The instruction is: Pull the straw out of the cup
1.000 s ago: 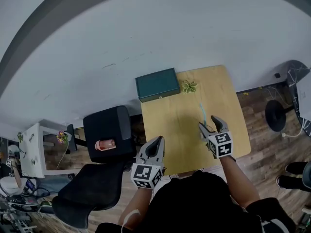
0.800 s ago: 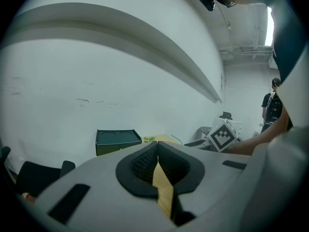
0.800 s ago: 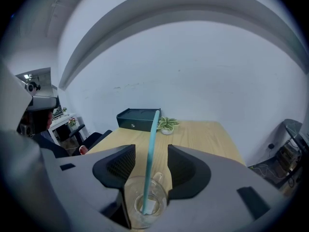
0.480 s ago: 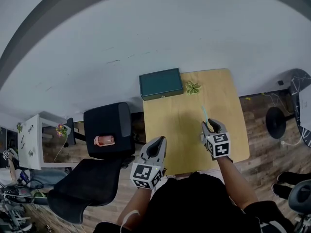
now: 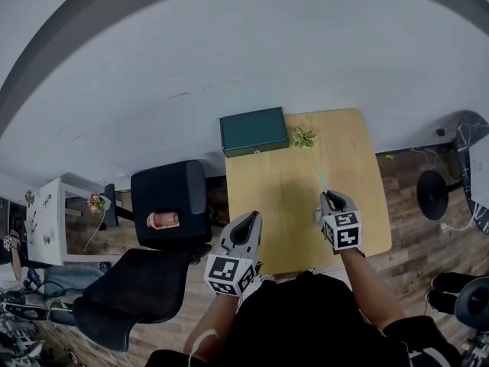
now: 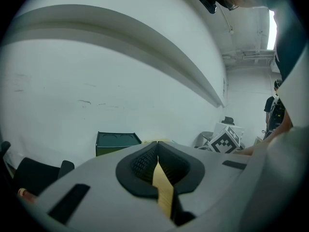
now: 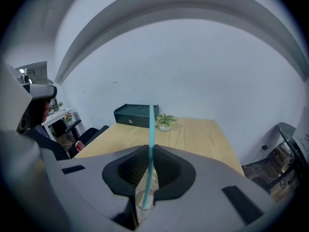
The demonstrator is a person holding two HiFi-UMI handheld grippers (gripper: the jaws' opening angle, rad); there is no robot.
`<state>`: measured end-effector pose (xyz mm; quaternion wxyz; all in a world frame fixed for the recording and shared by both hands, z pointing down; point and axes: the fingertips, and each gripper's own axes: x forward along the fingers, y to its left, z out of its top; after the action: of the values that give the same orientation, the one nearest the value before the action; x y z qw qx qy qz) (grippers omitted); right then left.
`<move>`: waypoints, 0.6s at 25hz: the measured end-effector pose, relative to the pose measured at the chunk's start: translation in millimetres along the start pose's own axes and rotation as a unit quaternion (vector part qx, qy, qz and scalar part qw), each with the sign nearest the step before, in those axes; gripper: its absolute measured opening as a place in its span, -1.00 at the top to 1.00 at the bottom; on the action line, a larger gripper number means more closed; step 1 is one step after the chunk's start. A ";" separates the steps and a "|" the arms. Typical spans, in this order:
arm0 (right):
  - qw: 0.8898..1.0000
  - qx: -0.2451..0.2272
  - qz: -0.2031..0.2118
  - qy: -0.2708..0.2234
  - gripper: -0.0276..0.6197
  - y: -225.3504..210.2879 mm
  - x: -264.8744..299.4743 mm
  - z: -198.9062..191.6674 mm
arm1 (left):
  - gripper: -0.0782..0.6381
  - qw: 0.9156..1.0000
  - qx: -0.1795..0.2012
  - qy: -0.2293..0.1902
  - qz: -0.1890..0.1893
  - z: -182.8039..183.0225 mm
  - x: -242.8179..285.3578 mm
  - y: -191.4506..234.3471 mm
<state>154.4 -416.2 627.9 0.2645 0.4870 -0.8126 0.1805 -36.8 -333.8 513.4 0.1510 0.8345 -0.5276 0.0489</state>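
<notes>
A thin light-blue straw (image 7: 151,129) stands upright in a clear cup (image 7: 146,193), seen low between the jaws in the right gripper view. My right gripper (image 7: 151,147) has its jaws closing, and the pads pinch the straw near the tips. In the head view the straw (image 5: 322,179) sticks out beyond the right gripper (image 5: 330,197) over the wooden table (image 5: 283,197); the cup is hidden under the gripper. My left gripper (image 5: 246,224) hovers at the table's near-left edge, shut with nothing in it; its jaws (image 6: 157,144) meet at the tip.
A dark green box (image 5: 254,131) and a small potted plant (image 5: 303,138) sit at the table's far edge by the white wall. Two black chairs (image 5: 170,205) stand left of the table. A black stand base (image 5: 432,193) is on the floor to the right.
The right gripper's jaws stood apart on either side of the straw and have now come together on it. The left gripper has stayed where it was.
</notes>
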 end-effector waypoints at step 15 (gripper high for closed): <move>0.996 -0.024 -0.008 -0.091 0.77 10.5 -47.3 55.4 | 0.73 1.000 -0.006 -0.001 0.003 -0.8 -7.3 0.0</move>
<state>149.2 -409.0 554.8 0.2026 0.5011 -0.8336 0.1140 -39.9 -327.2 512.5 0.1552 0.8318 -0.5310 0.0452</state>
